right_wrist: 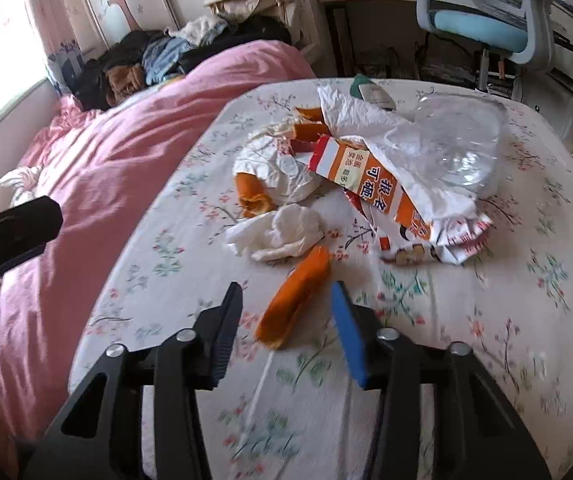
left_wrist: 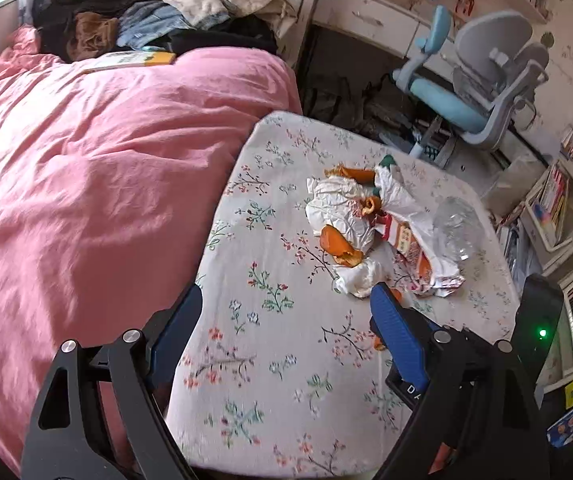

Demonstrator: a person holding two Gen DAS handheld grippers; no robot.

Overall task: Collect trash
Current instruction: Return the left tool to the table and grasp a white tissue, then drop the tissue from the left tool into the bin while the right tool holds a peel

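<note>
Right wrist view shows a long strip of orange peel [right_wrist: 294, 300] low in the middle of the frame, lying on the flowery counter [right_wrist: 486, 320]. It sits between the jaws of the right gripper [right_wrist: 288, 300]. The jaws are partly apart, with a gap on each side of the peel, so I think it is not pinched yet.

Just above the peel is a crumpled white tissue [right_wrist: 278, 234]. Past that, in the middle of the frame, is the rest of the trash pile: more bits of peel [right_wrist: 252, 196], a torn orange and white wrapper [right_wrist: 370, 184], crinkled white paper [right_wrist: 282, 168] and a clear plastic bottle [right_wrist: 462, 144] lying on its side.

Left wrist view shows the same pile [left_wrist: 370, 224] at the middle right of the frame. The left gripper [left_wrist: 282, 316] has its jaws wide apart with nothing between them, low over a bare part of the counter.

A pink bed [left_wrist: 106, 160] fills the left side, with a heap of clothes [left_wrist: 146, 20] at the top. A blue and grey chair [left_wrist: 482, 80] is at the upper right.

The job looks like it is only starting. All the trash is on the counter, and I cannot see a bin or a bag.
</note>
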